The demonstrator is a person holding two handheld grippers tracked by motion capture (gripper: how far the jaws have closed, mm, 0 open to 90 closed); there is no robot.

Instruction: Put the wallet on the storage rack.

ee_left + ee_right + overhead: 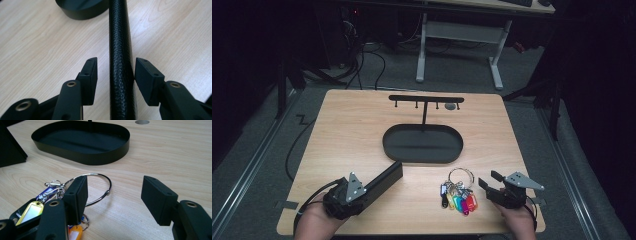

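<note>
A long black case (387,177) with a leather-like grain lies slanted on the table, its far end near the black oval tray (422,159). My left gripper (372,187) straddles its near end. In the left gripper view the case (120,37) runs between the jaws of the left gripper (116,72): the right pad touches it and a strip of wood shows beside the left pad. A steel key ring (460,176) with several coloured tags (459,200) lies at the front right. My right gripper (489,180) stands open just right of it, and in the right gripper view (115,195) nothing is between its pads; the ring (100,185) lies just beyond the left pad.
A black T-shaped hook stand (426,99) rises from the tray's far side. A small grey disc (451,106) sits on the wood behind it. The tray's wall (87,157) stands a short way beyond the ring. The floor past the table holds cables and a desk frame.
</note>
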